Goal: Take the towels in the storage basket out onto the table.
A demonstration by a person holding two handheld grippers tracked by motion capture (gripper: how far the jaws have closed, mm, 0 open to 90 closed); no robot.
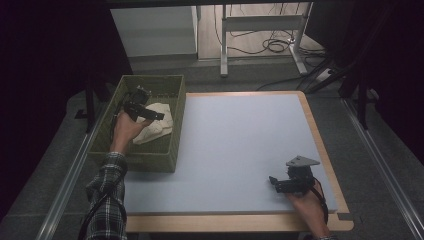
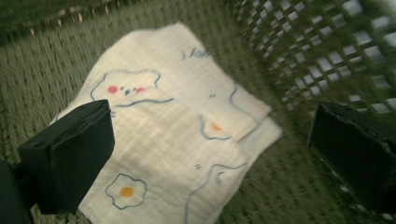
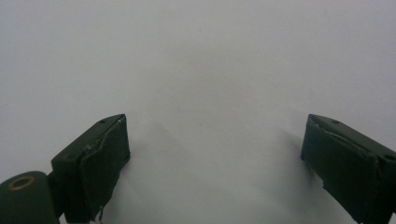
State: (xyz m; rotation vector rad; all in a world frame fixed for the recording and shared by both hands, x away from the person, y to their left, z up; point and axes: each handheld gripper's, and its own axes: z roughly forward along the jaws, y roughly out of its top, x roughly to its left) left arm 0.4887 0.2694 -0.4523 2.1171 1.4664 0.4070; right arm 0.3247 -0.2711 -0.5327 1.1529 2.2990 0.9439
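Left gripper (image 2: pixel 210 154) hovers wide open over cloth (image 2: pixel 177 135) inside green basket (image 1: pixel 172 145) — next, likely pinching it; right gripper (image 1: pixel 280 184) idle, open.

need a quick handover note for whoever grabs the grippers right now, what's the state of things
Left gripper: open, jaws wide apart, down inside the green basket and poised over the cloth; nothing gripped.
Right gripper: open, holding nothing, over bare table near the front right corner.
Cloth: cream with fried-egg and bear drawings, lying loosely folded on the basket floor. The basket sits at the table's left edge.
Done: reach into the basket.
Left: probably close on the cloth and lift it out; the table surface is free for it.
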